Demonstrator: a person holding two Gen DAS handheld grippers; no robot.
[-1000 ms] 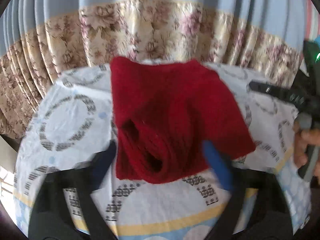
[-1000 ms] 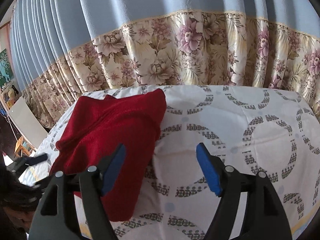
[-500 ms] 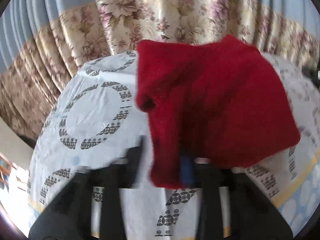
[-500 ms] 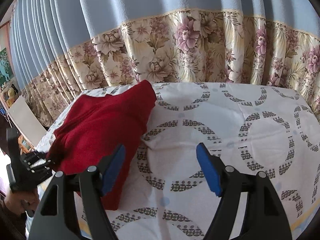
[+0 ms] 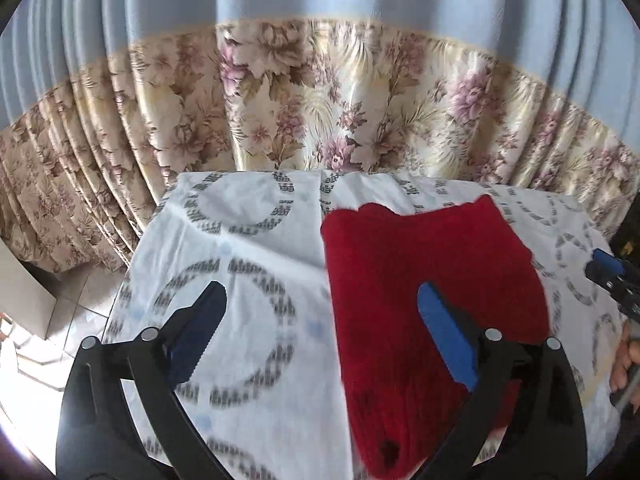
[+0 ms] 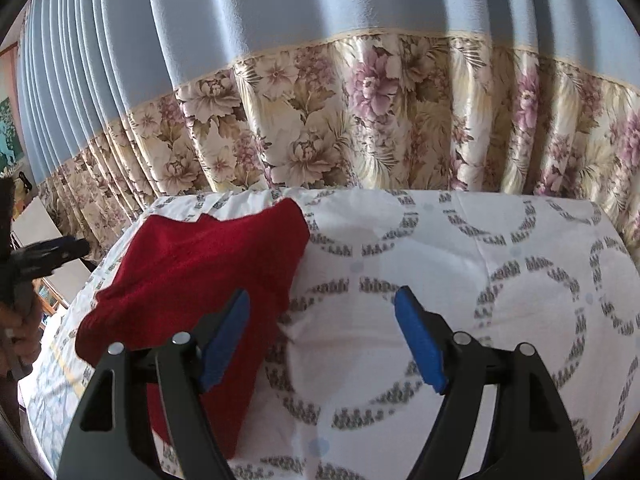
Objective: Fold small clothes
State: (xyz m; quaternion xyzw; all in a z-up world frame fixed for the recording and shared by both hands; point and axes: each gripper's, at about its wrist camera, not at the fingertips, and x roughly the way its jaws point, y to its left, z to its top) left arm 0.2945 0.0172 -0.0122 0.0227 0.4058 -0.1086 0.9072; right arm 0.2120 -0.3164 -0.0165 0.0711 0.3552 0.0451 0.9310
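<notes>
— What do you have behind the table?

— A pleated curtain (image 6: 304, 60), pale blue above, with a floral band (image 6: 360, 128) of cream and mauve blooms below, spanning the whole far side.

— And the surface before you?

— A white cloth (image 6: 500, 280) printed with grey rings, creased in places.

— To your left?

— Pale floor tiles (image 5: 76, 304) in bright daylight, and a picture (image 6: 10, 136) at the far left edge.

The garment (image 5: 432, 280) is plain deep red, the sheet (image 5: 248, 264) white with rings of grey marks and pale blue dots, the curtain (image 6: 360, 128) light blue above a cream band of pink-and-brown flowers, the pads (image 6: 420, 340) blue.
</notes>
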